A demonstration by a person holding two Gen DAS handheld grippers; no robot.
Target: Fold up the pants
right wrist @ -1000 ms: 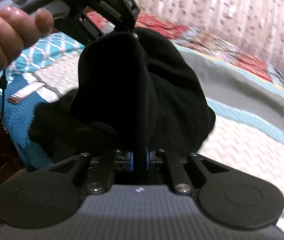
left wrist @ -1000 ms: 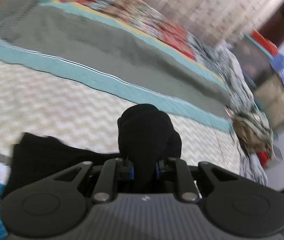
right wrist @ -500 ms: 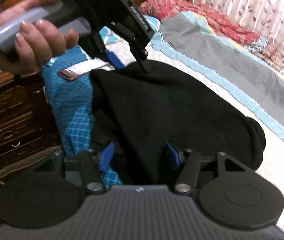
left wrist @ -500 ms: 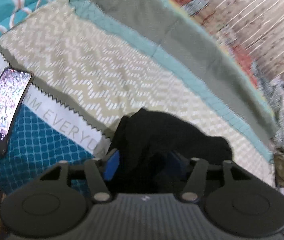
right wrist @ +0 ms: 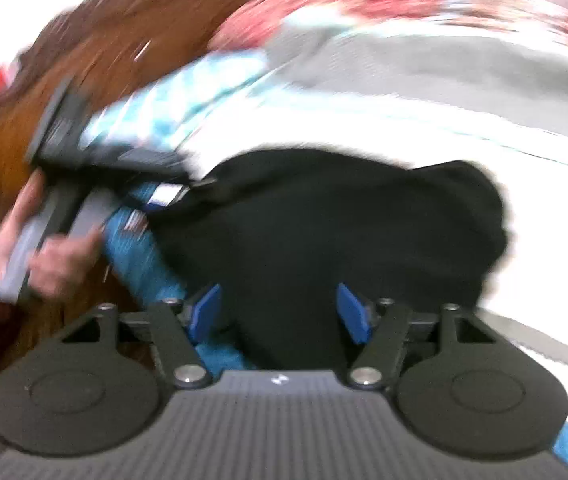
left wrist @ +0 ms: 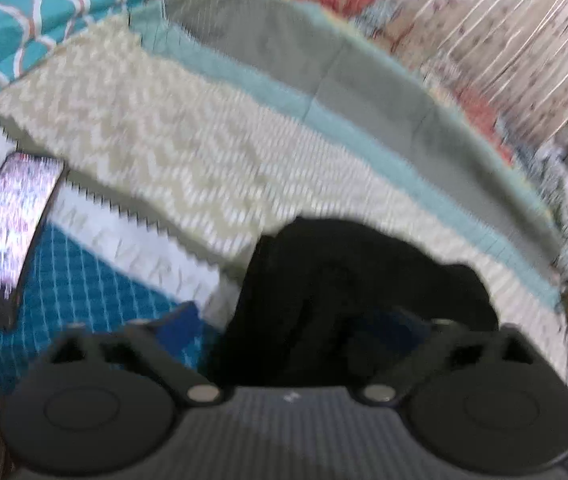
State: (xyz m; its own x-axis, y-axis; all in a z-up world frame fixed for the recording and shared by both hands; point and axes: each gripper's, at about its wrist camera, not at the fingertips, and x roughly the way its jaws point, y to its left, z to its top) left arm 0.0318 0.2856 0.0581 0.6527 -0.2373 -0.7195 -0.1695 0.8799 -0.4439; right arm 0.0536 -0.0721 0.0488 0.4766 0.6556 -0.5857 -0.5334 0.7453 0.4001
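Covering most of both views, the bed (left wrist: 212,168) carries a patchwork of teal, cream zigzag and grey-green fabric, with a wooden headboard (right wrist: 96,60) smeared by blur at the upper left of the right wrist view. On the bedspread, near the bed's near edge, the black pants (right wrist: 331,232) lie in a folded, rounded heap, resting partly on the cream zigzag band and partly on the blue checked band. Tilted downward over that heap, the left claw (left wrist: 299,320) has just been opening and now stands spread wide; its left blue pad (left wrist: 180,320) sits over the blue checked cloth beside the pants, while its right pad is lost in blur against the dark fabric. The right claw (right wrist: 280,312) also points down at the heap and has just been opening: its two blue pads (right wrist: 204,312) stand apart with black cloth lying between them, and neither pad presses on it. In the right wrist view a hand (right wrist: 44,256) wraps around the grey handle of the left claw at the left edge, fingers curled, with the device reaching toward the far left corner of the pants. A phone (left wrist: 8,224) with a lit screen lies on the bed to the left of the pants, well apart from them.
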